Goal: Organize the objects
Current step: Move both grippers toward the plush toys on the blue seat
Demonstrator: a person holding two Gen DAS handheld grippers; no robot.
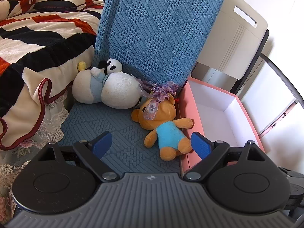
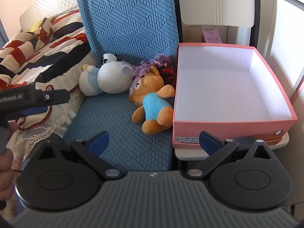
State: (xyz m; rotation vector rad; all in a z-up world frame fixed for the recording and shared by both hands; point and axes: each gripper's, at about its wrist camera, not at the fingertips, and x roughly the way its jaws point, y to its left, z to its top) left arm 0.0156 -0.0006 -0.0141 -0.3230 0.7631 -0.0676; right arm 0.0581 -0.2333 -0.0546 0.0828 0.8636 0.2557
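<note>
Reach is your step now: both grippers, left (image 1: pixel 151 144) and right (image 2: pixel 154 142), hover with jaws spread, so close on the bear (image 1: pixel 165 125) at frame centre, then carry it right into the box (image 2: pixel 224 93).

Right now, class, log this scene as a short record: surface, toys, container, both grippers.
surface: blue textured chair cover
toys: brown bear in blue shirt, lying against the box; white-and-blue plush behind it
container: pink box, open, white inside, nothing in it
left gripper: open, holding nothing
right gripper: open, holding nothing
</note>
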